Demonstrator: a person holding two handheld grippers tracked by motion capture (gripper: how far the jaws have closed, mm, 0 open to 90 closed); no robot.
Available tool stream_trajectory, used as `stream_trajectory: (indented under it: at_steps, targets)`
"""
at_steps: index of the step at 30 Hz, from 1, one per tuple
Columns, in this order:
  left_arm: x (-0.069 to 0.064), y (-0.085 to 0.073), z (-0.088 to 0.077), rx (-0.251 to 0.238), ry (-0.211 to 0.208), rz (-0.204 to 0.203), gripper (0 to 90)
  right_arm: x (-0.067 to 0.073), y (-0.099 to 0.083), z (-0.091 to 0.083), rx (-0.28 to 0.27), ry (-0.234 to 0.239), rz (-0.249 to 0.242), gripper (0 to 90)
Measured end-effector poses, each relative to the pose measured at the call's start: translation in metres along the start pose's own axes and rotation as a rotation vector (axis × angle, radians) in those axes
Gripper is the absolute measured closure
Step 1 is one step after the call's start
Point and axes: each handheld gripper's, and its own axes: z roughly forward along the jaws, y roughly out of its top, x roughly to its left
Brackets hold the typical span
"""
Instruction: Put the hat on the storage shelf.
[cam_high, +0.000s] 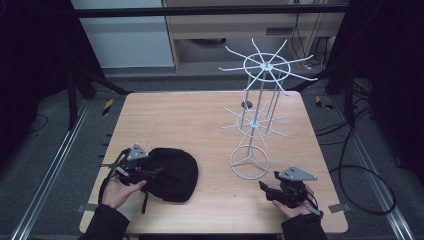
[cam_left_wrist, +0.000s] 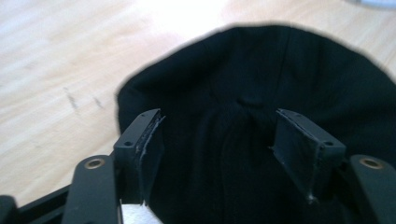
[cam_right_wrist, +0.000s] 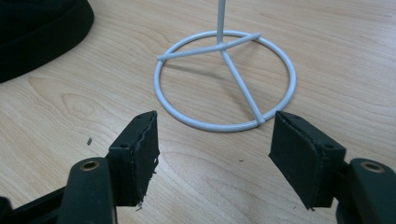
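Observation:
A black knitted hat (cam_high: 171, 172) lies flat on the wooden table (cam_high: 190, 120) at the front left. My left gripper (cam_high: 145, 172) rests at the hat's left edge, held in a hand. In the left gripper view its jaws stand wide apart over the hat (cam_left_wrist: 261, 84), pads clear of the fabric. A white wire rack (cam_high: 256, 107) with two tiers of spokes stands right of centre on a ring base (cam_high: 249, 162). My right gripper (cam_high: 264, 189) is open near the front right, its jaws pointing at the ring base (cam_right_wrist: 224, 79).
The table's front edge runs just below both hands. Black frame posts and cables stand around the table on the grey floor. A stretch of bare wood lies between the hat and the rack base.

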Motion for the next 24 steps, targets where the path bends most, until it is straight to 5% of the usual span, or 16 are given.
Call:
stream_trajectory:
  at_steps: [7, 15, 24]
  targets:
    - [0.002, -0.012, 0.015, 0.065, -0.037, -0.021, 49.2, 0.000, 0.000, 0.003, 0.018, 0.001, -0.009, 31.2]
    - [0.002, -0.019, 0.023, 0.123, -0.034, -0.059, 84.2, 0.000, 0.000, 0.004, 0.019, 0.001, -0.011, 31.2]
    - [0.002, -0.019, 0.015, 0.082, -0.037, -0.079, 88.7, 0.000, 0.000, 0.003, 0.016, 0.000, -0.013, 31.2]
